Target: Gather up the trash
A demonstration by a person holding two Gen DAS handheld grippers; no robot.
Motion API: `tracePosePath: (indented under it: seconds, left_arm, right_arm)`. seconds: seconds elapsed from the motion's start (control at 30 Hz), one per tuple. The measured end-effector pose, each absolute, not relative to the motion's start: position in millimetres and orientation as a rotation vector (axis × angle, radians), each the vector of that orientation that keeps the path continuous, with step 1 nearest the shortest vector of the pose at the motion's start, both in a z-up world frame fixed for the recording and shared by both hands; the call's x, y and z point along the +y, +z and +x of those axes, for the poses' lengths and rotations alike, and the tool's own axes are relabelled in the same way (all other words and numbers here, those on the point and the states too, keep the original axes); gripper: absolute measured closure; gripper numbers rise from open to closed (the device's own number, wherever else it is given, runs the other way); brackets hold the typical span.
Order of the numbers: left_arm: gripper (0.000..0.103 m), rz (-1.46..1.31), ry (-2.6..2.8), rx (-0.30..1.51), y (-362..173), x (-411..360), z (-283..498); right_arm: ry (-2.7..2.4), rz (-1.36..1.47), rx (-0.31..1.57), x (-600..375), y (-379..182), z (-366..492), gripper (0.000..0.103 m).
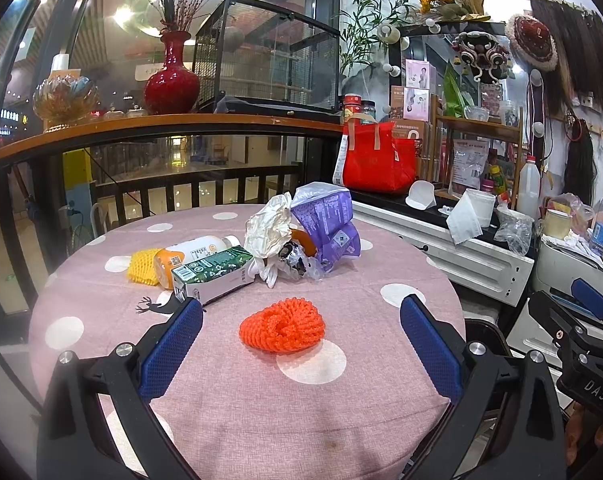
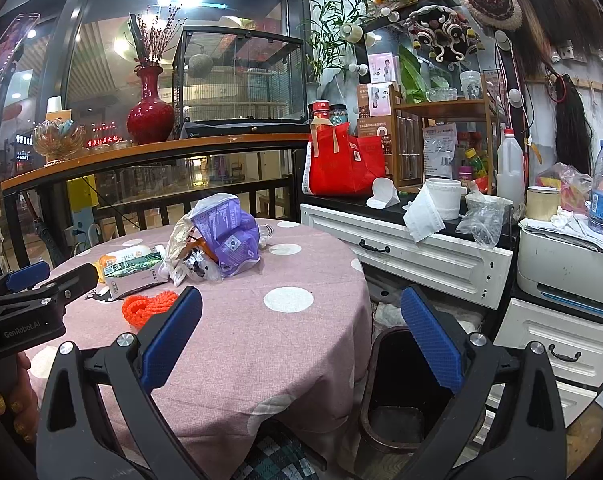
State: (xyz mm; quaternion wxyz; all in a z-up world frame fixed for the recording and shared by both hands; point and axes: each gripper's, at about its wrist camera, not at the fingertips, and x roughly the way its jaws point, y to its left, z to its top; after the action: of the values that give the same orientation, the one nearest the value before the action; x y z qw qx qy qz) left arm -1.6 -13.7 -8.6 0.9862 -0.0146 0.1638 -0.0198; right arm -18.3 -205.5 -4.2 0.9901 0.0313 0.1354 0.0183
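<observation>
Trash lies on a round pink table (image 1: 261,420) with white dots. An orange foam net (image 1: 282,329) sits just ahead of my left gripper (image 1: 301,324), which is open with the net between its blue fingers, untouched. Farther back are a green and white carton (image 1: 211,274), a bottle with an orange end (image 1: 189,254), a yellow foam net (image 1: 143,266), crumpled white wrapping (image 1: 267,230) and a purple bag (image 1: 329,226). My right gripper (image 2: 301,316) is open and empty at the table's right edge, above a dark bin (image 2: 397,400) on the floor.
White drawers (image 2: 421,248) with a cluttered top stand right of the table, a red bag (image 2: 341,164) at their back. A white printer (image 2: 569,272) is farther right. A railing and shelf with a red vase (image 1: 172,84) run behind. A person's hand (image 2: 5,404) holds the left gripper.
</observation>
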Motion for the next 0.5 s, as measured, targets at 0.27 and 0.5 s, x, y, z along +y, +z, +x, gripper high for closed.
tracePosePath:
  seconds: [0.27, 0.5]
  left_arm:
    - [0.006, -0.029, -0.04, 0.33, -9.2, -13.3, -1.8]
    - [0.006, -0.028, -0.041, 0.331, -9.0, -12.8, -1.4]
  right_arm:
    - [0.036, 0.064, 0.271, -206.0, -5.2, -17.7, 0.005]
    - [0.037, 0.068, 0.273, -207.9, -11.0, -18.7, 0.005]
